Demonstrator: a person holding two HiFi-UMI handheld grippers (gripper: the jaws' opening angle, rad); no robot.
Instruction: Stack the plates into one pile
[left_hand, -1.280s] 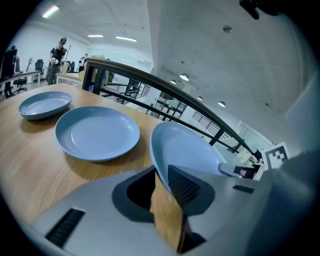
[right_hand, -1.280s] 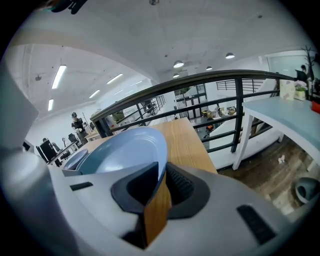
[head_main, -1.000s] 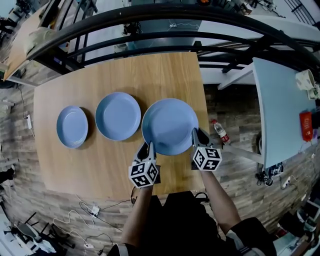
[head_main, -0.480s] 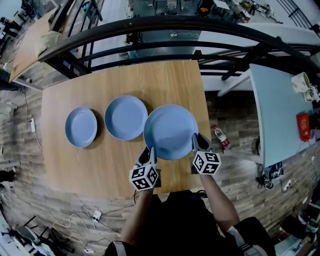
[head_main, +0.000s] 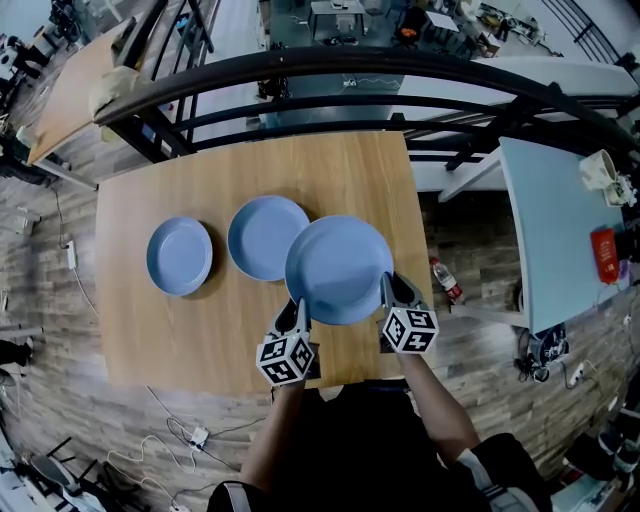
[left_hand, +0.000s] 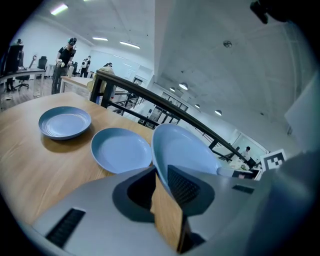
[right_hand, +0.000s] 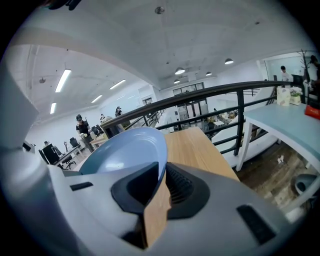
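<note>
Three blue plates are in the head view. The small plate (head_main: 180, 256) and the medium plate (head_main: 262, 237) lie on the wooden table (head_main: 200, 330). Both grippers hold the large plate (head_main: 338, 268) above the table, and its left rim overlaps the medium plate's right edge. My left gripper (head_main: 297, 308) is shut on the large plate's near-left rim, my right gripper (head_main: 391, 291) on its near-right rim. In the left gripper view the gripper (left_hand: 161, 179) pinches the large plate (left_hand: 185, 150), with the medium plate (left_hand: 121, 148) and small plate (left_hand: 65, 122) beyond. The right gripper (right_hand: 162, 176) clamps the large plate (right_hand: 125, 152).
A dark curved railing (head_main: 300, 70) runs behind the table's far edge. A light blue table (head_main: 560, 220) stands to the right, across a gap of wooden floor with a bottle (head_main: 445, 280) on it. Cables (head_main: 190, 435) lie on the floor near the table's front left.
Both grippers have carried the large plate to the left. It was apart from the medium plate and now overlaps that plate's right edge.
</note>
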